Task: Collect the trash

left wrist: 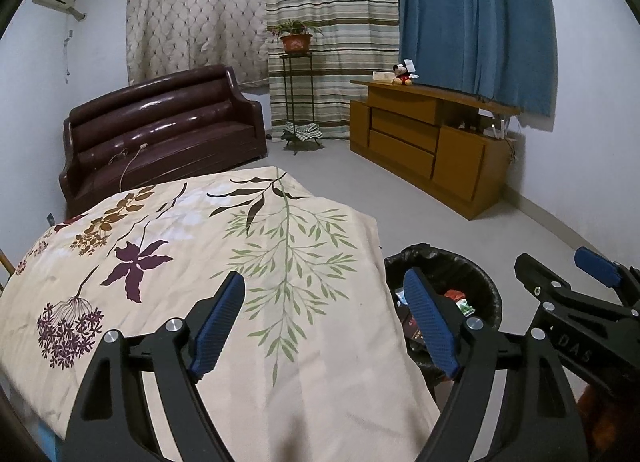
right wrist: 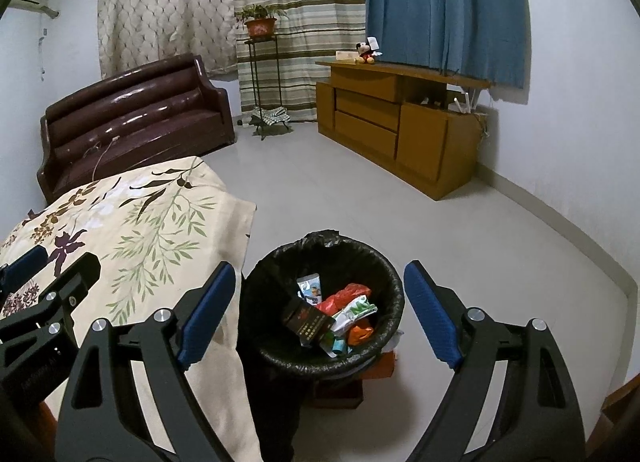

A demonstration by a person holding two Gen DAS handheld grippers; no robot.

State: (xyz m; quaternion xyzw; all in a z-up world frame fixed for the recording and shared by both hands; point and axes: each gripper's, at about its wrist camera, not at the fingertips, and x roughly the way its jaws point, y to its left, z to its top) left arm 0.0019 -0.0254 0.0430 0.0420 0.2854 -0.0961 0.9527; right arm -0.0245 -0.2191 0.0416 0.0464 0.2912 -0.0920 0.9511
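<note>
A round bin with a black liner (right wrist: 276,358) stands on the floor beside the table corner. It holds several pieces of trash: a dark box (right wrist: 306,320), a red wrapper (right wrist: 344,296), a white and green packet (right wrist: 358,312) and a light blue pack (right wrist: 310,286). My right gripper (right wrist: 318,316) is open and empty above the bin. My left gripper (left wrist: 326,326) is open and empty over the floral tablecloth (left wrist: 200,262). The bin also shows in the left wrist view (left wrist: 480,278), partly hidden by my finger.
A dark red sofa (left wrist: 160,133) stands behind the table. A plant stand (left wrist: 298,101) and a wooden cabinet (left wrist: 432,145) with a plush toy (left wrist: 404,73) line the far wall. Curtains hang behind. Grey floor (right wrist: 320,189) lies between the bin and the cabinet.
</note>
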